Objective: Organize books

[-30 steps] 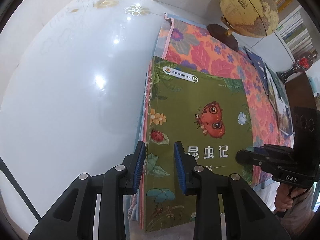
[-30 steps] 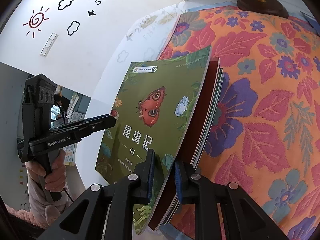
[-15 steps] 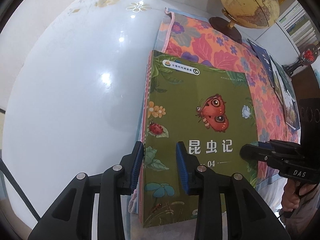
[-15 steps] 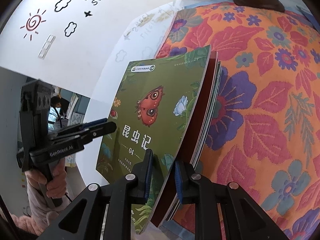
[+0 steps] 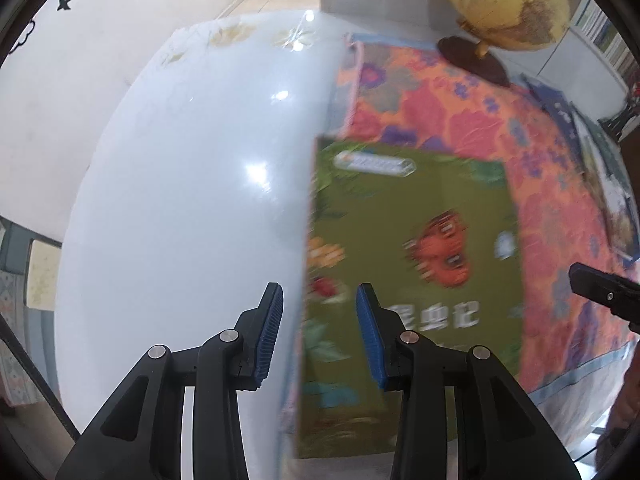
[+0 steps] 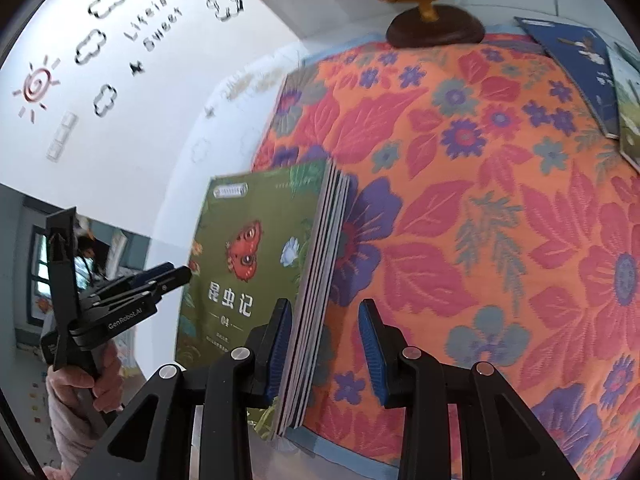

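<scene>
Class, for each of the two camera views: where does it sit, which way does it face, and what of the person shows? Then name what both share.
Left wrist: on the left gripper, looking steeply down at the stack of books; open fingers.
Right wrist: on the right gripper, looking down along the stack's edge; a hand shows.
Shared: green butterfly cover, floral cloth, globe.

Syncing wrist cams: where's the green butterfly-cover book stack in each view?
Left wrist: green butterfly-cover book stack lies right of centre, cover up, blurred.
Right wrist: stack left of centre, page edges toward the camera, between the open right claw.
Shared landmark: yellow globe on dark wooden base, top of both.
</scene>
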`<state>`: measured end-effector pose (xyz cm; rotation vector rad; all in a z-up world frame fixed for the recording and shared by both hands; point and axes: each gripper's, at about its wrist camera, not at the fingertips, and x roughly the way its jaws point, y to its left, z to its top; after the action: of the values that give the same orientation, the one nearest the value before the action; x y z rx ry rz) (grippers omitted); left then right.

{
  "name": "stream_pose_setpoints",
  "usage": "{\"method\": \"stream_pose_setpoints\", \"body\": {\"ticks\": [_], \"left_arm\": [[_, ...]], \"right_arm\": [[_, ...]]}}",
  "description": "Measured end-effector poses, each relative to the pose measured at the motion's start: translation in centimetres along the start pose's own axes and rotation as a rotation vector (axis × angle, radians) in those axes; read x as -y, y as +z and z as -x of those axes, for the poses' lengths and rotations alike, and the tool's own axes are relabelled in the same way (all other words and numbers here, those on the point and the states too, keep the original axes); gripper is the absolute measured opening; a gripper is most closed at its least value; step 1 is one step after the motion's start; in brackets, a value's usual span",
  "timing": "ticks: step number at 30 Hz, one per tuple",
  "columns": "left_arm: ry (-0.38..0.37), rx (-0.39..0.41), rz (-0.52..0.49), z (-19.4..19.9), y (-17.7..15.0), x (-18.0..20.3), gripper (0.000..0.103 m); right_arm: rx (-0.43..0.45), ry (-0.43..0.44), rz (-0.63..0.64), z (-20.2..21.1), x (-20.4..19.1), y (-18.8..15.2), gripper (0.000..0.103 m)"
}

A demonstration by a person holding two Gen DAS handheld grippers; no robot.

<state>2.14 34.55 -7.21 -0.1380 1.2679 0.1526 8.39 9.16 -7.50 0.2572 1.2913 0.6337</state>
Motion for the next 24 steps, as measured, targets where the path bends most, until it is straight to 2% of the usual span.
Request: {"method": "stream_pose_setpoints", "body": {"ticks": [3,7,9,13,14,19,22,24], "left_arm": [[-0.017,0.039,0.003,0.9,1.0,2.0,0.036],[-0.057,0.071,-0.010,1.5,2.6,5.6,0.039],[-0.052,0.076,-0.024,1.5,3.1,7.9,0.041],[-0.074,0.066,-0.083,0.9,4.2,13.0,0.050],[-0.084,0.061,-0.099,0.6,4.4,14.5,0.054],[-0.140,0.033,-0.168,-0.8,5.5,22.2,0.055],[-0.163,0.032,-0.194,-1.6,6.2,26.8,0.061],[-0.177,0.041,-0.212,-2.1,6.8,29.8,0.062]], "right_arm": [[0.071,0.013,-0.020,2.4,1.6,0.0,0.033],[0.154,-0.012,-0.054,5.8,4.7,-0.2,0.035],[0.188,-0.034,-0.088,7.5,6.7,-0.3,0.041],[0.238,-0.076,-0.156,10.7,10.9,-0.8,0.042],[0.251,-0.090,-0.168,11.6,11.9,-1.0,0.042],[0.289,-0.173,-0.184,15.9,17.1,-1.7,0.045],[0.323,-0.267,-0.147,18.5,19.8,-1.6,0.045],[0.351,-0.323,-0.140,20.2,22.1,-1.2,0.050]]}}
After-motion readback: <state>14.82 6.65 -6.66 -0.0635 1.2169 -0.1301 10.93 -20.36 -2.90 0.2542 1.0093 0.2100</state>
